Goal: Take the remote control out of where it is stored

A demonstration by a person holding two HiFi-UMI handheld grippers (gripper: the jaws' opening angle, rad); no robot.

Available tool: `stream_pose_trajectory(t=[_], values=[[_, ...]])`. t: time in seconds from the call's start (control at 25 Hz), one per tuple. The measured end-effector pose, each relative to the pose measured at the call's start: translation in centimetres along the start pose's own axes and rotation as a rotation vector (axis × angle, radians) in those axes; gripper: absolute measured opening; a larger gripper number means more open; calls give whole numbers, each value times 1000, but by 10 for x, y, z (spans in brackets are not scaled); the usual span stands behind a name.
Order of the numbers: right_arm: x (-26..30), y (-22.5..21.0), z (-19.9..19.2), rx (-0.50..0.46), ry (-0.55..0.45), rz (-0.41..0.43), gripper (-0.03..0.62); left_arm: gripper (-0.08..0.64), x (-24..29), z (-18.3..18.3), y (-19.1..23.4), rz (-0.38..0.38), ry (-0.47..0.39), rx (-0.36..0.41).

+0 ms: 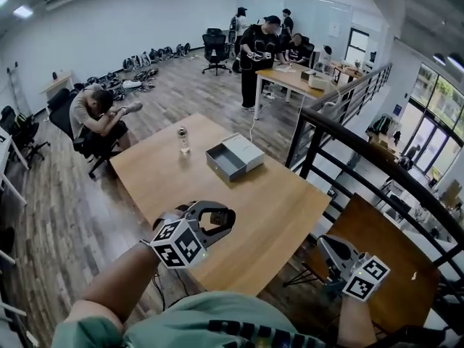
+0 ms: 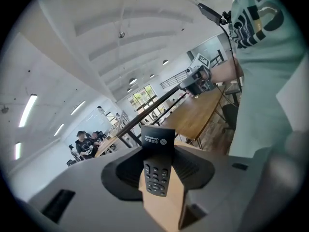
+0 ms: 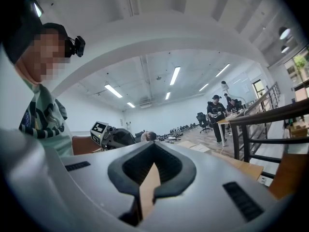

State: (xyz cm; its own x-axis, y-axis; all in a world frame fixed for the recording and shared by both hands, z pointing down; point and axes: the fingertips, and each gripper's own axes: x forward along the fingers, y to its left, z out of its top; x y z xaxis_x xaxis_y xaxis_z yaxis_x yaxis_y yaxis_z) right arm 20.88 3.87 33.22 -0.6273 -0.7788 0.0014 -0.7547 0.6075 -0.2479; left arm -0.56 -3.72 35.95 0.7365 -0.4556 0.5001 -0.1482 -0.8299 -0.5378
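Left gripper [image 1: 214, 222] was pinching the remote control [image 2: 157, 166]. The jaws were partly spread around its body, pads on both long sides. The remote stood on end between them, button face toward the gripper's camera and printed end furthest from it. The grip sat low on the body, probably so the thin bar wouldn't swing or slip while carried.

Right gripper [image 1: 330, 246] had its jaws pressed together with nothing between them. It hung to the right of the left gripper, past the table [image 1: 283, 201] edge and near the person's side. It looked parked there to stay out of the way, since this is a one-handed pick.

The grey drawer box [image 1: 233, 158] sat well ahead of the left gripper, across the table. Its drawer was pulled open toward the grippers and what showed of the inside looked bare. That fits it being the storage spot, left open because the remote had come out of it. A small bottle-like thing [image 1: 183, 139] stood just left of the box, far from both grippers and not involved.

The left gripper was raised over the near table edge and swung toward the right gripper, which showed in its view. The remote was well apart from the drawer, in the air and touching nothing else.

Judgement: the removal looks essentially done, with setting it down the only likely step left. The main risk is the smooth casing sliding in a low grip.
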Motion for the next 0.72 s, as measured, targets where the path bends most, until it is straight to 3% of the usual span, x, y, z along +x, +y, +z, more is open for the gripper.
stream_pose_trajectory(t=[0.16, 0.36, 0.56, 0.72], values=[[34, -6, 2, -3, 21, 34, -5, 184, -10, -34, 40, 60, 76, -10], [99, -7, 3, -11, 59, 37, -5, 184, -16, -105, 102, 80, 152, 24], [210, -11, 0, -23, 99, 9, -5, 184, -12, -200, 188, 71, 198, 75], [319, -20, -5, -74, 114, -15, -5, 184, 3, -279, 253, 53, 189, 94]])
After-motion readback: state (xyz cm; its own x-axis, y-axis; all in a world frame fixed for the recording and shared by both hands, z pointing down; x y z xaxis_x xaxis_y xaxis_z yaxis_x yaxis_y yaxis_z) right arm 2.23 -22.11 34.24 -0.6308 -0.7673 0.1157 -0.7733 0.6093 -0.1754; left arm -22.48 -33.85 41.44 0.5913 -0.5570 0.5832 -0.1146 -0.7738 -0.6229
